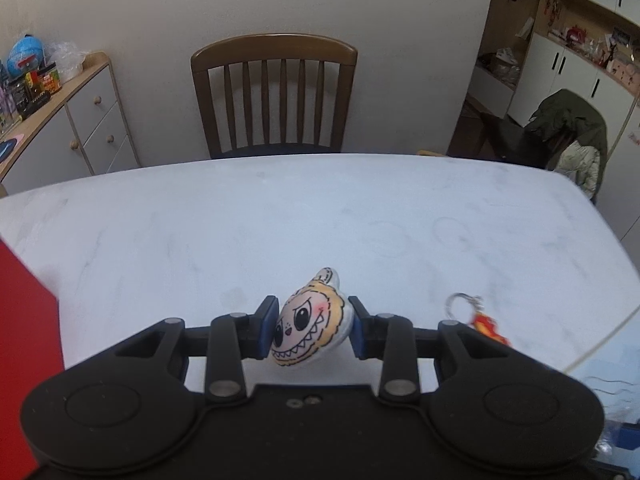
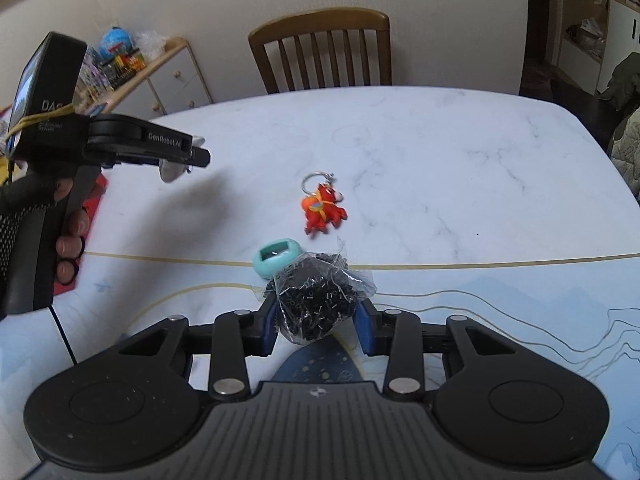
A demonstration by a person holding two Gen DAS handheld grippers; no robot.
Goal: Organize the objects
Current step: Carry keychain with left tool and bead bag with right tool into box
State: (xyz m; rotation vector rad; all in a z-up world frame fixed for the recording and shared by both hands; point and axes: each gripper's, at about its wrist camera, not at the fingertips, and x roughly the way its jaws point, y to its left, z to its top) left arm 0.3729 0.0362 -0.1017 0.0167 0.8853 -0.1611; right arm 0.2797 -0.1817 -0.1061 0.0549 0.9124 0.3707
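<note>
Two hand-held grippers over marble-look bench (image 2: 440, 152), each loaded. Right hand-held gripper (image 2: 318, 322) clamps clear bag of small black beads (image 2: 316, 300): light, crinkly, slippery film, contents shift, best pinched across bulk. Left hand-held gripper (image 1: 312, 330) squeezes grinning plush face charm (image 1: 306, 326) by its sides: soft, light, compressible. Loose on bench: red horse keychain (image 2: 322, 210) ahead of bag, teal oval gadget (image 2: 276, 258) just beside bag.

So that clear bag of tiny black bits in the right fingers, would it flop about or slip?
Probably floppy: the bag of black beads bulges and sags between the right gripper's fingers. Its crinkly plastic looks thin, so likely slippery and easy to tear. The loose contents would probably shift rather than roll.
</note>
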